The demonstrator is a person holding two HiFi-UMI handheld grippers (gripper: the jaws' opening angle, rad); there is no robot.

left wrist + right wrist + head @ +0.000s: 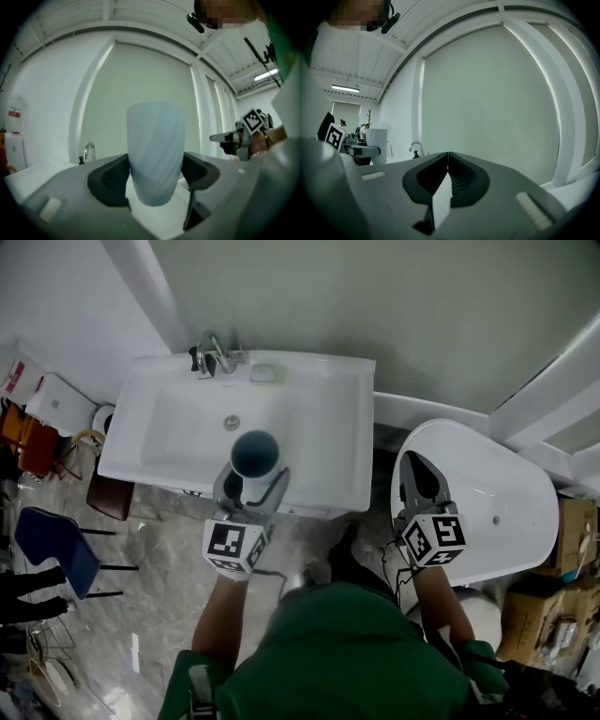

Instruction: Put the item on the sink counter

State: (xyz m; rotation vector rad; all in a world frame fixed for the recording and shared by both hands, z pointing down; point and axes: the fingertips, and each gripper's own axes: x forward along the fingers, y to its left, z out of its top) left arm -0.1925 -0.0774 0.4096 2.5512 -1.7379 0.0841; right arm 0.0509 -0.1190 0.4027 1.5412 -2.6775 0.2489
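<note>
Left tongs (251,486) are clamped on the pale blue cup (255,454), one pad pressed to each side of its lower half, and it's standing upright, mouth to the ceiling, long axis straight up and down. From the head view the cup hangs above the front of the white sink (337,427), over the bowl rather than the flat top, with the faucet (214,354) straight beyond it at the back rim. The flat ledge I'd judge best for setting it down lies just to the right of the cup, so that's a short sideways carry, then down. Right tongs (422,486) are pinched fully together with nothing in them, well off to the sink's right above the white tub (506,512), so the left side does this job.
</note>
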